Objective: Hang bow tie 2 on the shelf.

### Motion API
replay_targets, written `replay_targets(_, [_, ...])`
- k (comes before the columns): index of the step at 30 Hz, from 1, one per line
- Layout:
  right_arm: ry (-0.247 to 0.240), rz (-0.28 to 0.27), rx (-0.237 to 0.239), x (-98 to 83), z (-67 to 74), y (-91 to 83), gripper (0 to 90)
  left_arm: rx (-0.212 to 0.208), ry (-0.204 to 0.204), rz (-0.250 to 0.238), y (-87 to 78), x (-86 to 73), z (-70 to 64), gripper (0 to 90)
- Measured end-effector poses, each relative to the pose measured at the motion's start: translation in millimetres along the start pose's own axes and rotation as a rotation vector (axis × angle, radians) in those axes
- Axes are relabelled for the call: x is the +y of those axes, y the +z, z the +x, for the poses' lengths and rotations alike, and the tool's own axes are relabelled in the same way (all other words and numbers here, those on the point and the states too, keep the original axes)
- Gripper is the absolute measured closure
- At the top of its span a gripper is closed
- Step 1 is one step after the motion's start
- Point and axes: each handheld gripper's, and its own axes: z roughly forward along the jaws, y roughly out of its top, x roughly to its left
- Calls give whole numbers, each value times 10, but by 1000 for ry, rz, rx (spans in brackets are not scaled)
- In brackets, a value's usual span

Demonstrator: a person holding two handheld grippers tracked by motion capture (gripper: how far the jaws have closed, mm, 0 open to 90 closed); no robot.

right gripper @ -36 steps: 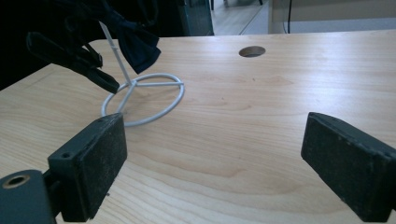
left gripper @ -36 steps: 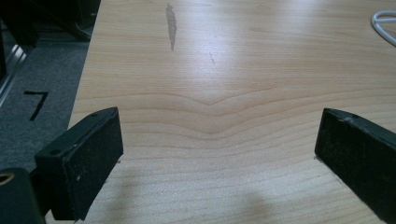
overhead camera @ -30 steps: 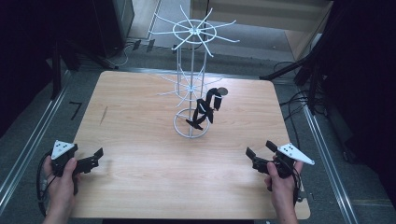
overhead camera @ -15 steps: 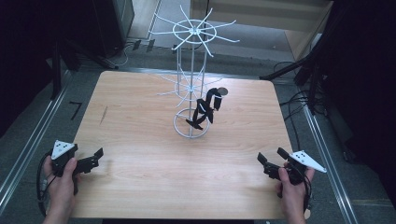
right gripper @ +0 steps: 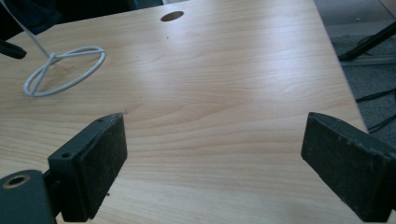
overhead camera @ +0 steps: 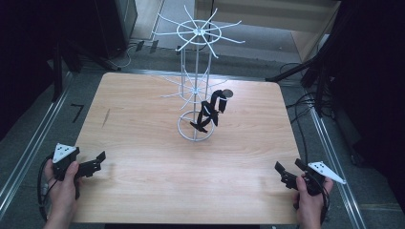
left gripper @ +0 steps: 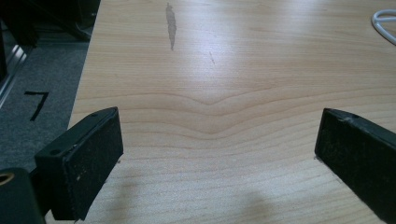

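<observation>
From the high view, your left gripper (overhead camera: pixel 95 164) is near the left front corner of the table (overhead camera: pixel 143 133), and your right gripper (overhead camera: pixel 287 172) is near the right front corner. The rack (overhead camera: pixel 196 86) stands upright in the middle of the table, well apart from both grippers and between them. Its long axis is vertical. Black straps (overhead camera: pixel 210 112) hang on its low part, at the right side of the pole. Your hands (overhead camera: pixel 62 183) hold the grippers low, with the jaws directed inward and a little forward.

In the left gripper view, your jaws are wide apart and hold nothing; between them is bare wood. A small piece of the rack's base (left gripper: pixel 385 21) is at the top right edge.

In the right gripper view, your jaws are also wide and hold nothing. The base ring (right gripper: pixel 65 67) lies far ahead at the left.
</observation>
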Motion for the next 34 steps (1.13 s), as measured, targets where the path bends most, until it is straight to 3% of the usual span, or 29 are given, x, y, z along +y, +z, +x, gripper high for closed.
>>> replay_targets(18, [43,16,-74,-153,-341,-249,77,-1,-5,-2,-3,0,4,14])
replay_targets(23, [80,10,-68,-168,-392,-270,78,1,-4,-3,-5,-1,4,14])
replay_targets(34, [13,42,-78,-163,-332,-235,81,0,-7,-7,-8,-3,9,14])
